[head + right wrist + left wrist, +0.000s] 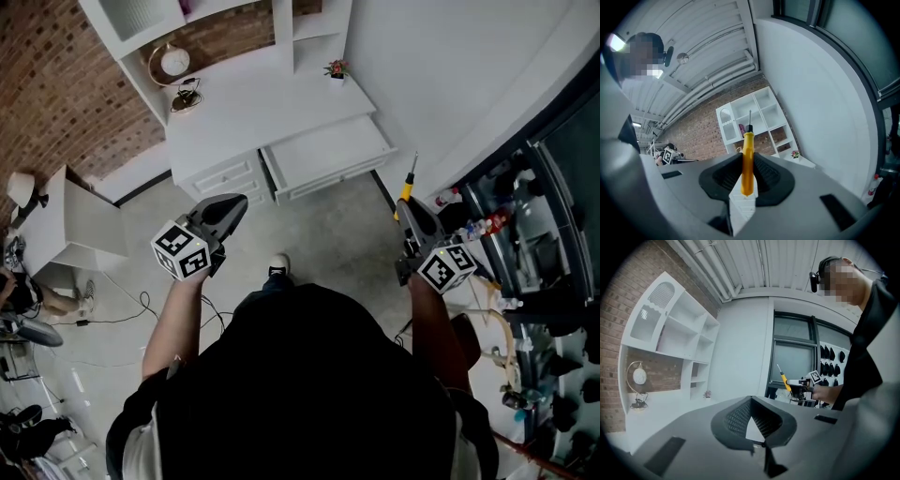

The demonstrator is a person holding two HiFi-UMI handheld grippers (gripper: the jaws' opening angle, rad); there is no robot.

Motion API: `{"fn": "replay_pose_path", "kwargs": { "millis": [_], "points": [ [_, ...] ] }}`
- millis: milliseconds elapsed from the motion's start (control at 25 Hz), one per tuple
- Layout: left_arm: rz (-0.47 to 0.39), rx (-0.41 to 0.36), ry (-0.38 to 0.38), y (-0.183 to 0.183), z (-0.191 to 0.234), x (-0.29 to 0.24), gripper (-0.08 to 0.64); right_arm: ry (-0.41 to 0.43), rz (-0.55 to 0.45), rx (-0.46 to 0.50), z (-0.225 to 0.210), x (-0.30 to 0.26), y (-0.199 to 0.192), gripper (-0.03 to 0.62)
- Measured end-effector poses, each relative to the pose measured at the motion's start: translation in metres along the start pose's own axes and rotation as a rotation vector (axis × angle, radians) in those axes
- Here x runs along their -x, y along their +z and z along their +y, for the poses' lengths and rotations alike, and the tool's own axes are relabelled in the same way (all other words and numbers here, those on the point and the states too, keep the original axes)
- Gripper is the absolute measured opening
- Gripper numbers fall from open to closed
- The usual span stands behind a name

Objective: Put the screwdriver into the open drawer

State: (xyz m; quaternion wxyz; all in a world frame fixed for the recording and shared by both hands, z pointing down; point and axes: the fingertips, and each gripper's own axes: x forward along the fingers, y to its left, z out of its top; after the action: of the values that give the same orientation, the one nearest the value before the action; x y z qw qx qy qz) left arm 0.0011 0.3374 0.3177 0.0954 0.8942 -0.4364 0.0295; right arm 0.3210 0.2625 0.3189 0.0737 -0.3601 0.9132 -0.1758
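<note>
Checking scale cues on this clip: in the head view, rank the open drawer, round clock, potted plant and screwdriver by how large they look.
1. open drawer
2. round clock
3. potted plant
Unranked: the screwdriver is long but thin. It is held nearer the camera in the right gripper, so its place is unsure.

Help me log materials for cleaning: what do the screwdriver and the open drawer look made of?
Screwdriver: the smooth, evenly yellow handle looks like plastic; the thin grey shaft is probably metal. Drawer: flat, matte white panels, likely painted wood or board; the paint hides which.
</note>
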Motion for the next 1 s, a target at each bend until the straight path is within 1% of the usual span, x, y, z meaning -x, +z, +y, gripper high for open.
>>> {"fn": "replay_pose_path", "kwargs": {
  "millis": [360, 760, 1000],
  "points": [
    [0.014, 0.013, -0.016, 0.001, 0.037, -0.027, 0.015, -0.024, 0.0, -0.01, -0.017, -0.033, 0.003, 0.083],
    [0.051, 0.043, -0.044, -0.002, 0.094, -0.055, 0.015, -0.035, 0.028, -0.008, -0.035, -0.085, -0.005, 0.083],
    [0.07, 0.056, -0.061, -0.001, 0.126, -0.072, 0.015, -0.046, 0.025, -0.019, -0.04, -0.116, -0.003, 0.083]
  ]
}}
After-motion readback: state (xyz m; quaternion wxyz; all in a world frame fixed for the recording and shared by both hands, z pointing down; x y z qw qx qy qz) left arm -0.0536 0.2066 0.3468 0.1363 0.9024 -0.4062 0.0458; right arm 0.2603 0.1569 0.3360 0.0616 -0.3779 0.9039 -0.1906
